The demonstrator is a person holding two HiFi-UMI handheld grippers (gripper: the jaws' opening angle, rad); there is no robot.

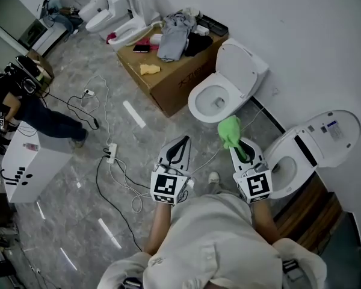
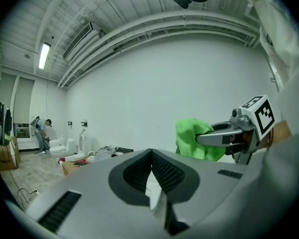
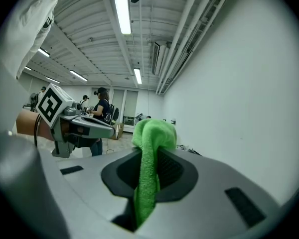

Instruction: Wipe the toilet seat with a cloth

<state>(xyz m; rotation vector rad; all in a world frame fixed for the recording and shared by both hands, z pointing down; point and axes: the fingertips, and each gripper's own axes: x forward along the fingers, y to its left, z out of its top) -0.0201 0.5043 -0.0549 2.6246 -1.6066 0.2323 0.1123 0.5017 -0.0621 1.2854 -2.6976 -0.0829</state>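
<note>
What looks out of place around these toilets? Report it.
Clothes lie heaped on the cardboard box beside the open toilet, and loose cables with a power strip sprawl across the floor where someone could trip. No spill shows.

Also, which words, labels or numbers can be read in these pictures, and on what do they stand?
None can be read.
Brown cardboard box: dark print on its side, too blurred.
White toilet lid at the right: blue label, too small.
Cubes on left gripper and right gripper: square markers only, no words.
</note>
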